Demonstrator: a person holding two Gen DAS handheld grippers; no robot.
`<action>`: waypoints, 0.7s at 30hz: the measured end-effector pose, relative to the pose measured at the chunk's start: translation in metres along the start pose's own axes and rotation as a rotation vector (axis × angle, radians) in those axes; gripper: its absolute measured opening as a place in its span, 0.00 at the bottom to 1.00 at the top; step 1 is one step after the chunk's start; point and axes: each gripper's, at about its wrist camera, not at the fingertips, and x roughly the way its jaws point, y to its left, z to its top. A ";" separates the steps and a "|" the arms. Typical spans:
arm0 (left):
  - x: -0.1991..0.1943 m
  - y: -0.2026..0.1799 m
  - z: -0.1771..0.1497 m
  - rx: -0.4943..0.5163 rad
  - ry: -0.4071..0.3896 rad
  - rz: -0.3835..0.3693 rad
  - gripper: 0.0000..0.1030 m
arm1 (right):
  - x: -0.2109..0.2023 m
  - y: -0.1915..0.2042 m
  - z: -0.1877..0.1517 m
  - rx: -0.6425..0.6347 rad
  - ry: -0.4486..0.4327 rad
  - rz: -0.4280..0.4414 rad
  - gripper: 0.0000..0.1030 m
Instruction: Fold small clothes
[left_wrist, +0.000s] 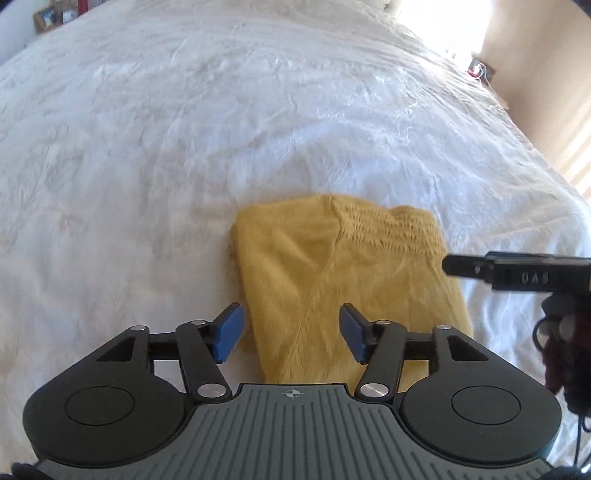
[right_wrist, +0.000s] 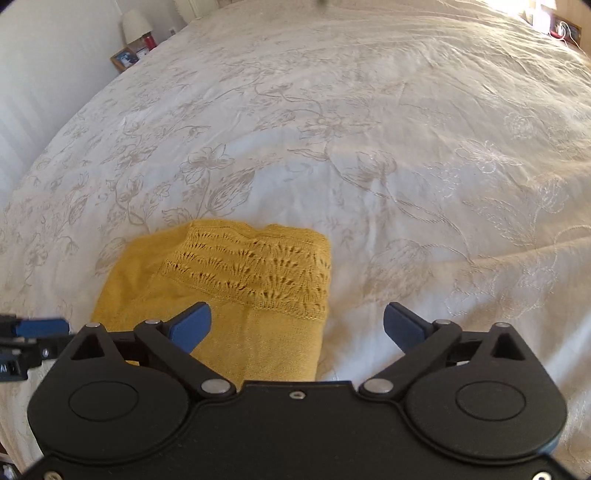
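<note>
Currently both open, gripping nothing: left hand-held gripper (left_wrist: 291, 332), right hand-held gripper (right_wrist: 297, 326). Risk: snagging lace band (right_wrist: 255, 269), unfolding yellow knit garment (left_wrist: 332, 273) on bedspread (left_wrist: 258, 129).

A bed (right_wrist: 369, 129) carries everything, covered by a white spread (left_wrist: 184, 147) stitched with a pale flower pattern and lightly wrinkled. One thing lies directly on it: a folded yellow knit (right_wrist: 236, 295), flat on the spread near the bed's near edge. The knit's lacy band (right_wrist: 258, 273) lies along its far side. Sunlight falls across the bed's far right corner.
</note>
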 end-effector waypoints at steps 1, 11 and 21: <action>0.009 -0.004 0.007 0.013 -0.010 0.019 0.57 | 0.005 0.002 0.002 0.007 0.006 -0.002 0.98; 0.087 0.016 0.034 0.003 0.100 0.105 0.90 | 0.064 -0.016 0.003 0.066 0.145 -0.065 1.00; 0.064 0.029 0.028 -0.019 0.110 0.050 0.96 | 0.049 -0.020 0.000 0.067 0.119 -0.032 0.99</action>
